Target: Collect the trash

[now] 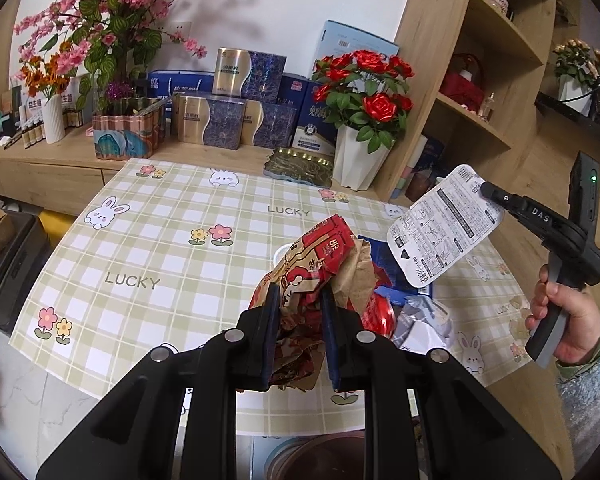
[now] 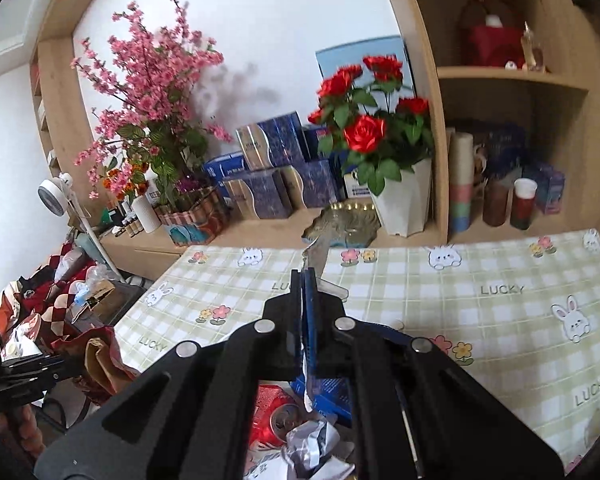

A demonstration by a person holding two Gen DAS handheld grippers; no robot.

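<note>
- Left gripper: fingers clenched on the crumpled red-and-brown paper bag, held above the desk.
- Middle, near edge: red can and crumpled white paper not yet collected.
- Right gripper: fingers clamped on the printed card (thin, edge-held). Judgement: keep the pinch firm and move smoothly so it doesn't slip.

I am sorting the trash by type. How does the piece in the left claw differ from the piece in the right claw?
The left claw holds a crumpled red-and-brown paper bag; the right claw holds a flat white printed card. The bag is bulky and wrinkled, the card thin and smooth. The bag keeps its pads apart; the card's are nearly together. Both are lifted off the table.
</note>
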